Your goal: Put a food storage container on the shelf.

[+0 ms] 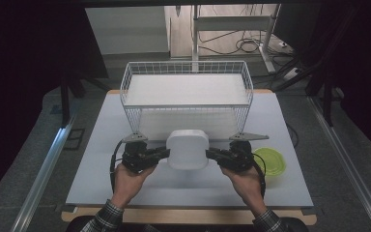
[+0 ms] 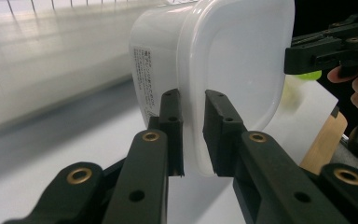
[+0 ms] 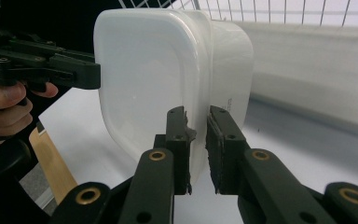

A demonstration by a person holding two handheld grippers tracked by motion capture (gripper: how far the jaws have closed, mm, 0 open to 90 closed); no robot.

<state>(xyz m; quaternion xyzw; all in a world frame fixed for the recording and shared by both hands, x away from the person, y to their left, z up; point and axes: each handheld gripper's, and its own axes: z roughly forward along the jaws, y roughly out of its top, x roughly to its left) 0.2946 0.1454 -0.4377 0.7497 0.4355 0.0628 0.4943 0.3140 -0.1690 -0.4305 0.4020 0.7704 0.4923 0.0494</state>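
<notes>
You've got the white container (image 1: 188,149) pinned between both claws, held just in front of the wire basket (image 1: 187,92), near the middle of the table (image 1: 280,121). Your left gripper (image 1: 163,153) sits at the container's nine o'clock in the high view, its jaws nearly together and nipping the rim; in the left gripper view the two black pads (image 2: 171,122) straddle the lip of the white container (image 2: 223,70), one on each face. Your right gripper (image 1: 211,154) mirrors it at three o'clock, jaws pinching the opposite rim, and the right gripper view has the container (image 3: 168,79) edge wedged between the pads (image 3: 177,135). The container is turned on its side, its broad flat face toward you. At twelve o'clock the basket's front wall stands just beside it, so little room that way. At six o'clock there's open tabletop back to the near edge, where your forearms come in. Out at three o'clock, beyond your right hand (image 1: 244,180), the green lid (image 1: 270,161) lies flat on the table, close to the gripper. Nine o'clock is bare table out to the left edge. The count: one white container, one green lid, one wire basket, two claws, both clamped on the same container.
</notes>
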